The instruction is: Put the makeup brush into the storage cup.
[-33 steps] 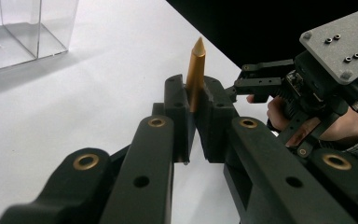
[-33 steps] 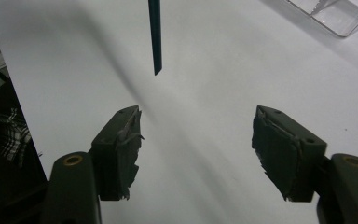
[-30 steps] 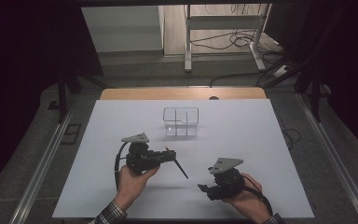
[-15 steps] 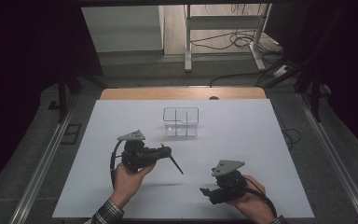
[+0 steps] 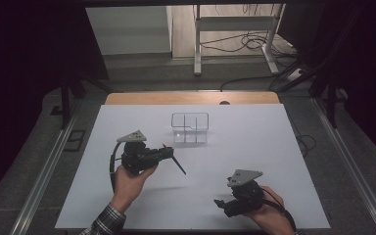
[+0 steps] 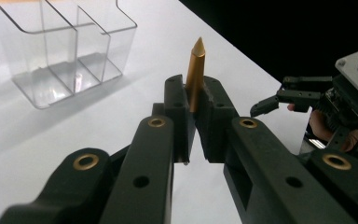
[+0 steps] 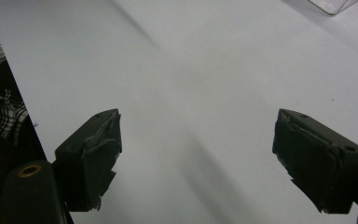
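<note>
My left gripper (image 5: pixel 165 152) is shut on a slim pen-like stick (image 5: pixel 177 166), held above the white table left of centre. The stick's dark end slants down to the right. Seen from the left gripper view, its gold pointed tip (image 6: pixel 196 65) rises from between the pressed jaws of the left gripper (image 6: pixel 195 100). A clear plastic organizer (image 5: pixel 190 128) with several compartments stands just beyond; in the left gripper view the organizer (image 6: pixel 65 51) is at the upper left. My right gripper (image 5: pixel 221 204) rests near the front right edge. Its jaws have just been opening, and in the right gripper view the right gripper (image 7: pixel 198 149) has only bare table between them.
A white sheet (image 5: pixel 254 147) covers the table, with a wooden strip (image 5: pixel 191 98) along its far edge. Metal rails (image 5: pixel 44 171) run down both sides. A metal frame and cables (image 5: pixel 235 44) lie on the floor beyond. The right gripper (image 6: pixel 279 95) appears far right in the left gripper view.
My left hand has drifted left and away from the front edge, carrying the stick. The right hand has stayed in place.
</note>
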### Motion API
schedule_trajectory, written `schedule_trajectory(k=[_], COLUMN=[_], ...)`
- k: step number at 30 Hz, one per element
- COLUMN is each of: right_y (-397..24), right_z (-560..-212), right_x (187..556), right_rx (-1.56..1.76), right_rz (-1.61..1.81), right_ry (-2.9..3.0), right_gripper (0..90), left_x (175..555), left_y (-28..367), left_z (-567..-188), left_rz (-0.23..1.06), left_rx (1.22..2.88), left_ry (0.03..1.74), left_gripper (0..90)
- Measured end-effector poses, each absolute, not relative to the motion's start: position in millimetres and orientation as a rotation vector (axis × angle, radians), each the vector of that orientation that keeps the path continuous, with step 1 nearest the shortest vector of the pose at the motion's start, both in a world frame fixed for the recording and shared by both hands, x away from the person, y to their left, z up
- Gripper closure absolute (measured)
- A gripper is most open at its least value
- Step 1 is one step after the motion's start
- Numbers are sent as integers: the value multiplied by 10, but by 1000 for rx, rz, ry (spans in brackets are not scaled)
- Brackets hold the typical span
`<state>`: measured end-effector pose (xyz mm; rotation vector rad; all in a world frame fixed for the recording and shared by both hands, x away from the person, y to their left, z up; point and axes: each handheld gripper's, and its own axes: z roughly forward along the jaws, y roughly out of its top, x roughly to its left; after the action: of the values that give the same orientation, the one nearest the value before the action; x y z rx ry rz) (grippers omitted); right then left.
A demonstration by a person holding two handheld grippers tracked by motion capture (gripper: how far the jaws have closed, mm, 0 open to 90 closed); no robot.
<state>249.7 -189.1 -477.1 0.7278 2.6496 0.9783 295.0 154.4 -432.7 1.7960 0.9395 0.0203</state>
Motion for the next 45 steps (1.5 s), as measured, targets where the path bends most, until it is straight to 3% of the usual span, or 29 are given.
schedule_trajectory(k=[45], right_y=[-2188], right_z=[-4810], right_x=[2392], right_rx=[767], right_rz=[963], right_ry=[2645], right_gripper=[70], left_x=[3377], left_y=[1678], left_z=[-4007], left_rz=[187], left_rx=[1850], left_ry=[995], left_gripper=[835])
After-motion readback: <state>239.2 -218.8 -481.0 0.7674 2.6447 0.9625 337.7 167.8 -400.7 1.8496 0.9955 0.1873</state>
